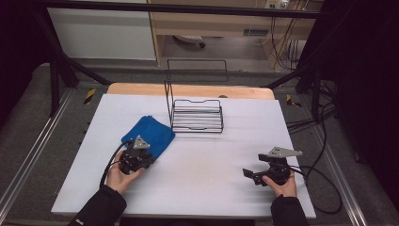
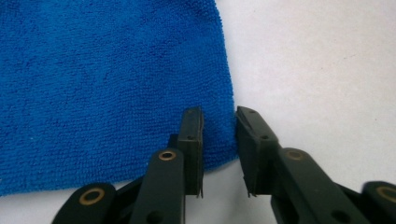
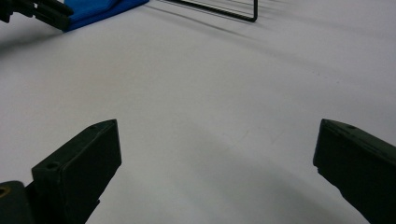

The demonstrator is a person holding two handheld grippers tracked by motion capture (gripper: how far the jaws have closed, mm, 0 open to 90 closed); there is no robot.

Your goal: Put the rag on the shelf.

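The blue terry microfibre cloth (image 1: pixel 149 134) is lying flat on the white worktop (image 1: pixel 197 165), toward its left side and nearer the far edge than the near one, just left of the black wire rack (image 1: pixel 196 115). The left gripper (image 2: pixel 219 140) is sitting at the cloth's near corner, its fingers (image 2: pixel 191 140) narrowed to a slim gap with the cloth's edge lying between them; one finger is resting on the fabric, the other is just off its edge, and they are not yet pinching. To grip well, the fingers should probably be pressing low against the worktop so the hem is gathering between them before they finish closing. The right gripper (image 1: pixel 256 175) is waiting near the worktop's right edge, fingers spread wide and holding nothing.
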